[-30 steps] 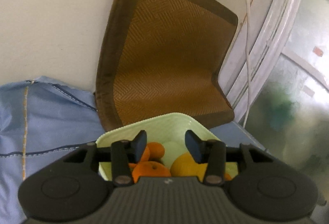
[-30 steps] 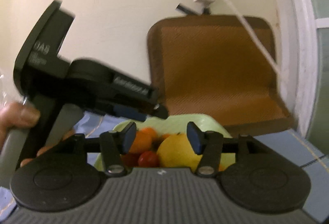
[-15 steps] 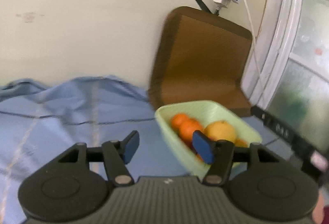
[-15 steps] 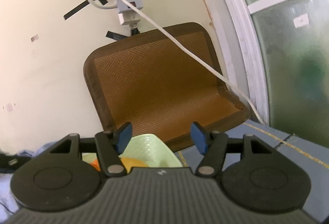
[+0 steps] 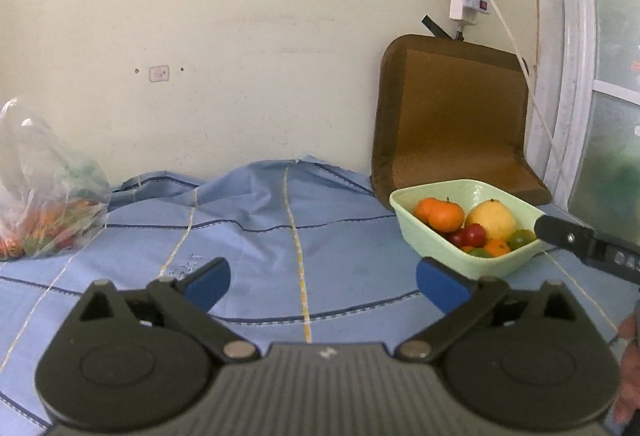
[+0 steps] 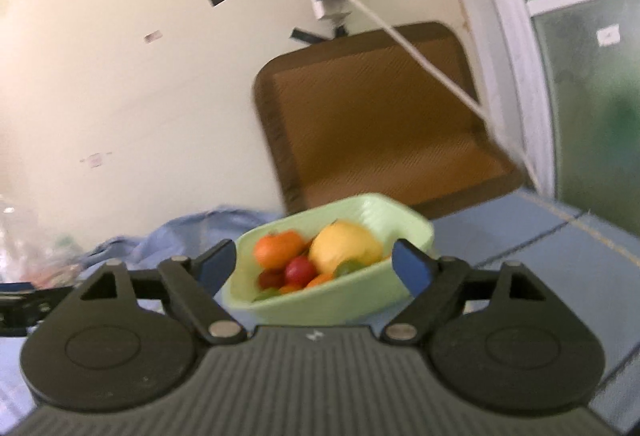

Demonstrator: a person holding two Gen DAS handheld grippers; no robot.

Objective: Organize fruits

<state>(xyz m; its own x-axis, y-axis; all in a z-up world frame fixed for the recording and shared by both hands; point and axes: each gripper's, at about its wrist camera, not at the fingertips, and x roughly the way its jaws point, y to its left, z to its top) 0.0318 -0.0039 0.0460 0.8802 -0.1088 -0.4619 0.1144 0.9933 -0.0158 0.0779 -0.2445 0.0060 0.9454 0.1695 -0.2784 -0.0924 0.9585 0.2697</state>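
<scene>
bowl (image 5: 432, 242): glossy plastic | tablecloth (image 5: 280, 228): matt cloth | bag (image 5: 44, 188): clear plastic

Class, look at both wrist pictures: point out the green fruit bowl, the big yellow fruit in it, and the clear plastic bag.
green fruit bowl (image 5: 434, 242), left wrist view, on its near outer wall.
big yellow fruit (image 6: 345, 245), right wrist view, on its front skin.
clear plastic bag (image 5: 44, 192), left wrist view, on its crinkled side.

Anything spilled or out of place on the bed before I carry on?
Nothing spilled. The fruit sits inside the green bowl, upright on the blue sheet. Only oddity: the sheet is rumpled near the wall, and a plastic bag of produce slumps at far left.
</scene>
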